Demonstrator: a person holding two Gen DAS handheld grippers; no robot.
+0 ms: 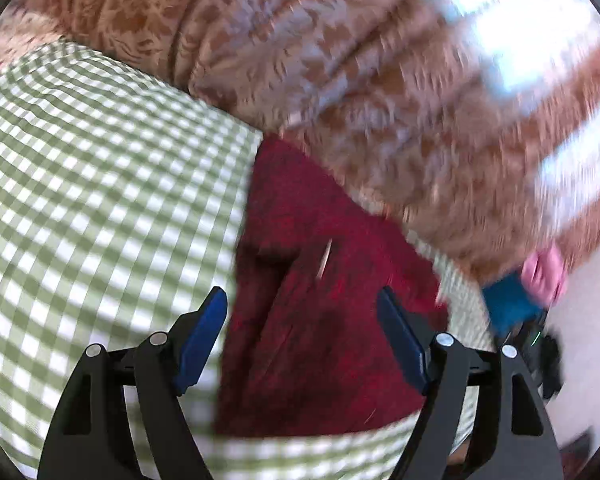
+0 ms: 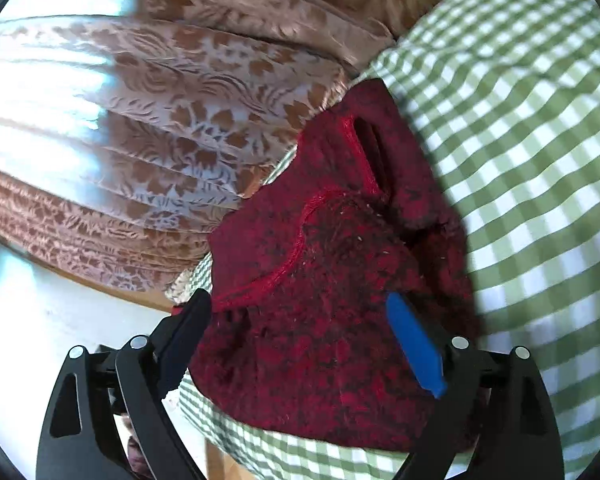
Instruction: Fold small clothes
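Observation:
A small dark red fleece garment (image 1: pixel 320 320) (image 2: pixel 332 280) lies on a green and white checked cloth (image 1: pixel 100 200) (image 2: pixel 520 160), near the cloth's edge. In the right wrist view it shows a bright red stitched seam and a slit opening at its far end. My left gripper (image 1: pixel 300 296) hovers over it, open, with the red fabric seen between the blue pads (image 1: pixel 204 332) but not pinched. My right gripper (image 2: pixel 296 298) is also open over the garment's near part, and its pads do not press on it.
A brown, leaf-patterned quilted fabric (image 1: pixel 360 80) (image 2: pixel 160 120) lies beside the garment, just off the checked cloth. A blurred blue and pink shape (image 1: pixel 516 300) sits at the right of the left wrist view. Pale floor (image 2: pixel 40 320) shows below the cloth's edge.

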